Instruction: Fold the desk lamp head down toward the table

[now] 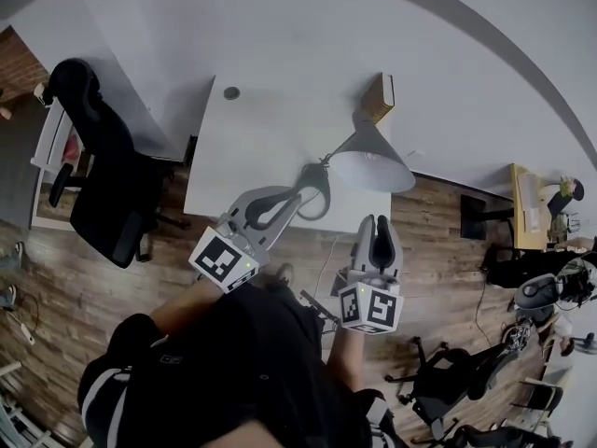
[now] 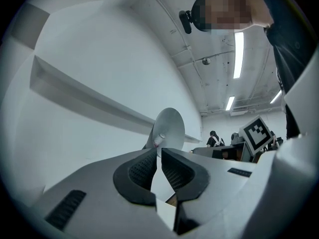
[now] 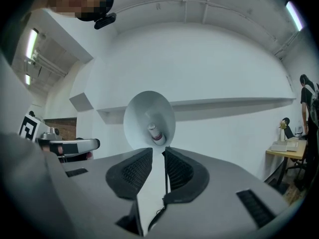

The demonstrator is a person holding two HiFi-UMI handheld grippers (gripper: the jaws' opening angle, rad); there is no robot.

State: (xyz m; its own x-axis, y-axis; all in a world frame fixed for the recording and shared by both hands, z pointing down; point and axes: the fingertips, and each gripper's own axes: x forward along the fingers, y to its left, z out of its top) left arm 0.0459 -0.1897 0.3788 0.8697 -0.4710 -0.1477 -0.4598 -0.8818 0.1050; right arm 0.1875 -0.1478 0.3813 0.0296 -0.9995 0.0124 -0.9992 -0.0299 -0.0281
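The left tool (image 1: 297, 194) is closed, empty; the right tool (image 1: 378, 220) stands slightly apart, empty; lamp head (image 1: 371, 161) just ahead of both.

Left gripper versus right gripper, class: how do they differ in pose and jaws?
The left gripper has its jaws shut; the right gripper has them slightly apart. In head view, the left gripper slants rightward; the right gripper points straight ahead. Both empty, facing the desk lamp.

Head view looks steeply down; both gripper views share the lamp shade (image 3: 149, 121)
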